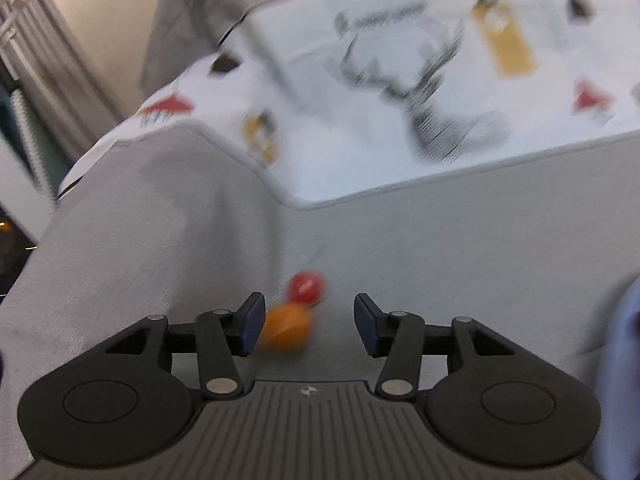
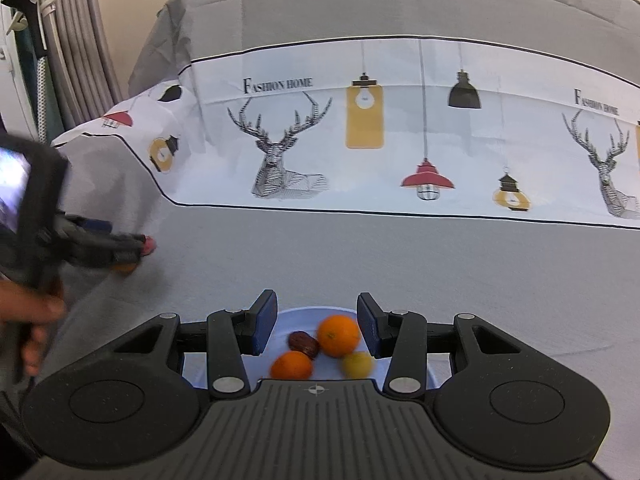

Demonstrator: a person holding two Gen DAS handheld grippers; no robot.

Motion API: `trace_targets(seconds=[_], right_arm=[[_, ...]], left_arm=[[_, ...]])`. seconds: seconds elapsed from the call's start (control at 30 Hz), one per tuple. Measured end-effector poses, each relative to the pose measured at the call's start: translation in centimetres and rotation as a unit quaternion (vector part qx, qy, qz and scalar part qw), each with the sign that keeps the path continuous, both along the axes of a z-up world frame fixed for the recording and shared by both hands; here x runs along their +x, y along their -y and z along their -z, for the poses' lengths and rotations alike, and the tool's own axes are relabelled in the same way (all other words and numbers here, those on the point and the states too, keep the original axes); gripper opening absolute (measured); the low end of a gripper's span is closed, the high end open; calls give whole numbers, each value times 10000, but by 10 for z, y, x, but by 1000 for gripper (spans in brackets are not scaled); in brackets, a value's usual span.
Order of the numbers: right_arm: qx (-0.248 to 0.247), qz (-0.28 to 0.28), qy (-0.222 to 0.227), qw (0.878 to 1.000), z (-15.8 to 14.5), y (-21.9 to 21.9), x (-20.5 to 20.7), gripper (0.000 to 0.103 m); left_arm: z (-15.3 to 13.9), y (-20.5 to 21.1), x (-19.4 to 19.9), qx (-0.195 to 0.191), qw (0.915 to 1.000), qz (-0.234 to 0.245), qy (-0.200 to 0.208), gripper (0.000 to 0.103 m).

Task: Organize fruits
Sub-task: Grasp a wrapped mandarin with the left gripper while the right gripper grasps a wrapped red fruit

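— What do we have nearest us?

— Our right gripper (image 2: 316,330) hovers over a pale blue bowl (image 2: 298,314), jaws apart and holding nothing. In the bowl lie two oranges (image 2: 339,335), a dark date (image 2: 304,345) and a yellowish fruit (image 2: 358,364), gathered there, we judge, as the sorted pile.

— And the left?

— Our left gripper (image 1: 310,324), jaws wide, closes on an orange fruit (image 1: 286,327) just beside its left finger; nothing is clamped yet. A red fruit (image 1: 306,287) sits just behind, the two touching or nearly so. Both lie loose on the grey bedspread (image 1: 440,260), likely next for the bowl.

— Farther back?

— The spread's white band with deer (image 2: 280,152) and lamps, then a curtain (image 2: 76,52) at the far left.
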State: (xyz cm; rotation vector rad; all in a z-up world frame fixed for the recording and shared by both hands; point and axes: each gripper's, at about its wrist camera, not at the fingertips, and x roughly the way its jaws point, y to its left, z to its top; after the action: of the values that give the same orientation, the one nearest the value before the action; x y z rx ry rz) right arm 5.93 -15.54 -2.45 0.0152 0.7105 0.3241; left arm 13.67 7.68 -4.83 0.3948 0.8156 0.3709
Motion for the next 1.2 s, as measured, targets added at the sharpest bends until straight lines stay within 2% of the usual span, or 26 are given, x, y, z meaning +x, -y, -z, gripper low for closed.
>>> trace_targets(seconds=[0.07, 0.23, 0.43, 0.6, 0.67, 0.73, 0.77, 0.8, 0.83, 0.97, 1.07, 1.1, 1.13, 1.2], right_arm=[[25, -64, -23, 10000, 1, -6, 1, 47], [-3, -216, -50, 9998, 5, -22, 6, 47], [39, -259, -119, 9996, 9, -39, 12, 47], [20, -277, -169, 9995, 14, -52, 15, 47], [2, -283, -185, 9994, 16, -55, 16, 47], [-21, -286, -196, 9994, 17, -58, 18, 47], [-25, -282, -201, 9994, 18, -59, 19, 47], [-25, -278, -209, 9994, 19, -59, 20, 47], [-22, -268, -215, 9994, 19, -60, 21, 47], [2, -200, -233, 9995, 19, -58, 23, 47], [29, -143, -210, 9997, 18, -56, 25, 46], [50, -116, -199, 9997, 17, -55, 26, 46], [76, -91, -186, 9998, 16, -54, 26, 46], [144, -35, -133, 9998, 13, -51, 26, 46]], left_arm=[[1, -8, 0, 122, 9997, -46, 196, 56], [14, -12, 4, 312, 9994, 49, 114, 65], [24, -10, 12, 507, 9987, -28, 33, 65], [33, -21, 22, 482, 9985, -209, -178, 65], [35, -28, 24, 408, 9985, -274, -241, 64], [36, -29, 25, 340, 9988, -228, -280, 57], [35, -30, 26, 254, 9990, -218, -307, 54], [36, -32, 26, 175, 9990, -241, -341, 44], [36, -35, 27, 75, 9989, -279, -374, 42], [31, -38, 26, -158, 9984, -354, -413, 40], [17, -37, 19, -358, 9982, -417, -219, 40], [9, -37, 15, -579, 9972, -451, -143, 40], [0, -40, 10, -1003, 9937, -501, -60, 40], [-9, -45, -1, -1843, 9808, -642, -45, 40]])
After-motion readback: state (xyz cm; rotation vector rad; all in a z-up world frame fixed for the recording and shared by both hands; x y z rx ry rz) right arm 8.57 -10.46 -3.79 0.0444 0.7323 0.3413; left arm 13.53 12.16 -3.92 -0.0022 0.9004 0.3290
